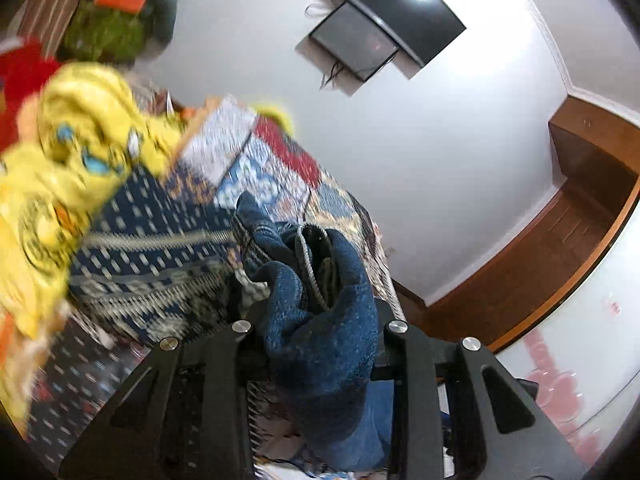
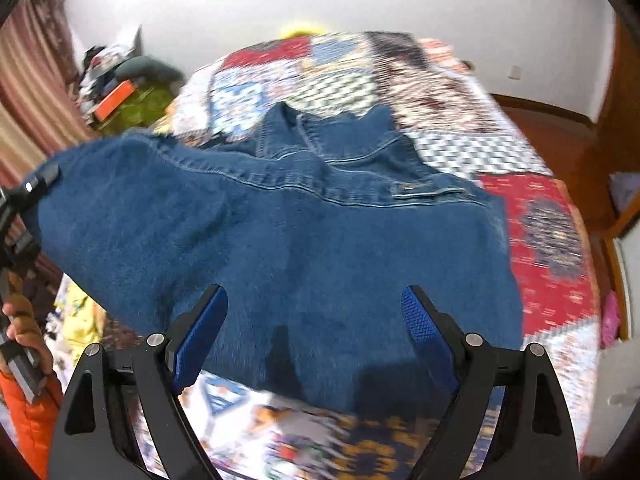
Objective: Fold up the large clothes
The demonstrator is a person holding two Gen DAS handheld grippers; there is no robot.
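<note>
Two grippers, one garment; items listed near to far.

1. Right gripper [image 2: 314, 334]: jaws wide apart, blue pads [image 2: 424, 320] bare, nothing between them. It hangs over the near part of the denim jacket [image 2: 280, 240] without touching it, as far as the right wrist view shows.
2. Left gripper [image 1: 320, 340]: jaws narrow, closed on a bunched fold of the jacket [image 1: 324, 320]; the fabric fills the gap and spills forward over the fingers. In the right wrist view this gripper [image 2: 36, 184] shows at the left edge, holding one end of the jacket up off the bed.
3. Person's hand [image 2: 24, 328]: wrapped round the left gripper's handle, beside an orange sleeve [image 2: 28, 412].
4. Denim jacket: back up, mostly spread on the patchwork bedspread [image 2: 540, 240], left end raised.
5. Yellow clothes [image 1: 72, 152]: heaped on the bed to the left, blurred.
6. Wall screens [image 1: 380, 28]: mounted on the far white wall.

Step in hand, as judged: starting a fold, one end lifted. Next move likely calls for the right gripper to take the matching edge so both ends travel together.
</note>
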